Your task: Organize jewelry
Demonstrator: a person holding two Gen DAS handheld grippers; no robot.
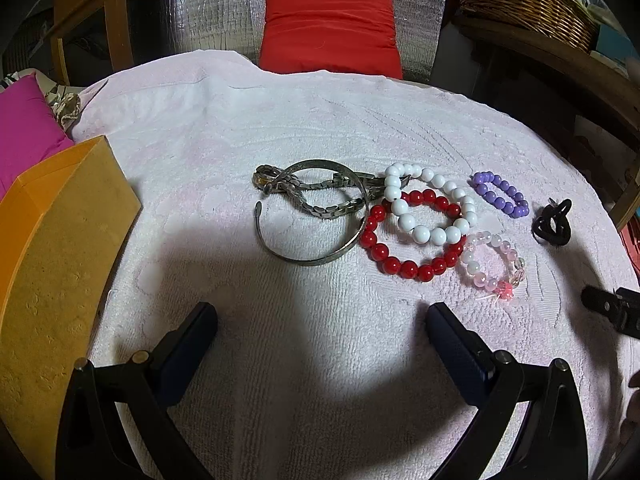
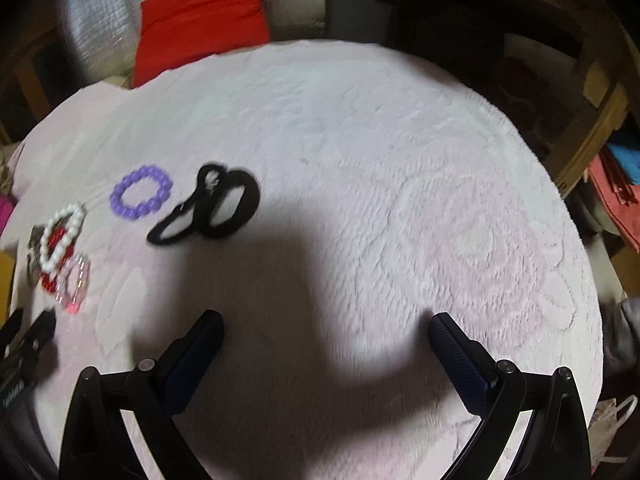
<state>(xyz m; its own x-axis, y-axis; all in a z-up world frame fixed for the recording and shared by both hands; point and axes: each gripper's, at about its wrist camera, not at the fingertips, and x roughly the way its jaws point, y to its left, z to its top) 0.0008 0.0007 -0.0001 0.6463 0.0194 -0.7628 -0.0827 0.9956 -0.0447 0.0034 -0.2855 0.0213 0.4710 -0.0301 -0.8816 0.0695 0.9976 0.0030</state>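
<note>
Jewelry lies in a row on a pale pink towel [image 1: 304, 128]. From left: a metal bangle [image 1: 316, 256] over a metal link watch [image 1: 288, 188], a red bead bracelet [image 1: 400, 266], a white bead bracelet [image 1: 420, 234] overlapping it, a pink clear bead bracelet [image 1: 472, 268], a purple bead bracelet [image 1: 500, 192] and black hair ties [image 1: 552, 220]. My left gripper [image 1: 320, 320] is open and empty, just in front of the bangle. My right gripper [image 2: 326, 328] is open and empty, to the right of the hair ties [image 2: 212, 208] and purple bracelet [image 2: 140, 192].
An orange cardboard box [image 1: 60, 256] stands at the towel's left edge. A red cushion [image 1: 328, 32] lies behind the towel, a magenta cushion [image 1: 24, 132] at far left, a wicker basket [image 1: 528, 0] at the back right. The towel [image 2: 400, 160] is bare on the right.
</note>
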